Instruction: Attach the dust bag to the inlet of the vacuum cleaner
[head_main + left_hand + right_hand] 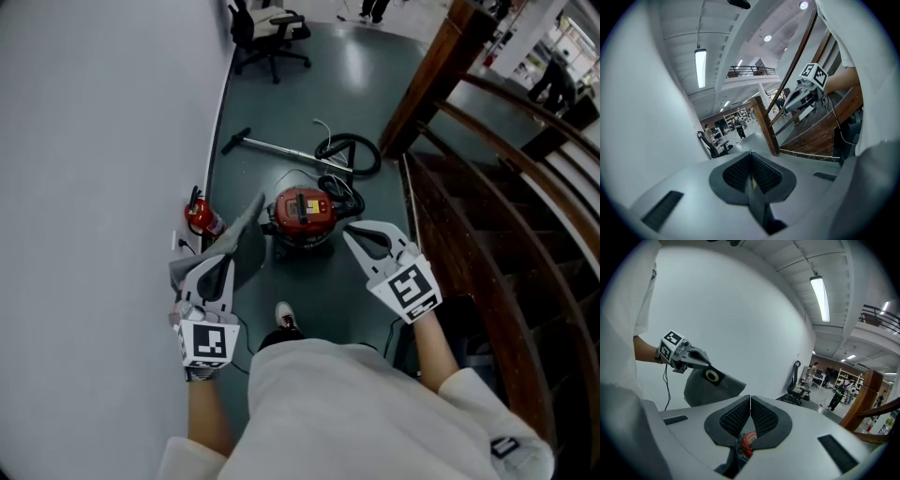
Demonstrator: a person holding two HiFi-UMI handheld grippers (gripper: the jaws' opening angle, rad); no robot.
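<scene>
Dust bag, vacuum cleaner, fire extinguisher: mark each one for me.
dust bag (246, 240), head view, on its grey cloth body.
vacuum cleaner (302, 212), head view, on its red top.
fire extinguisher (200, 217), head view, on its red cylinder.

The vacuum cleaner (302, 214) stands on the floor (309, 75), ahead of the person's shoe (286, 317). Just behind it lies its coiled hose (349, 155), and the wand (272, 146) stretches from there to the left. Left of the vacuum cleaner, a fire extinguisher (201, 217) sits against the wall (94, 187). The staircase (487, 216) runs to its right. An office chair (267, 33) stands far behind it. The dust bag (248, 246) is just left of the vacuum cleaner, in the left gripper (223, 264). The right gripper (354, 236) is just right of it.
</scene>
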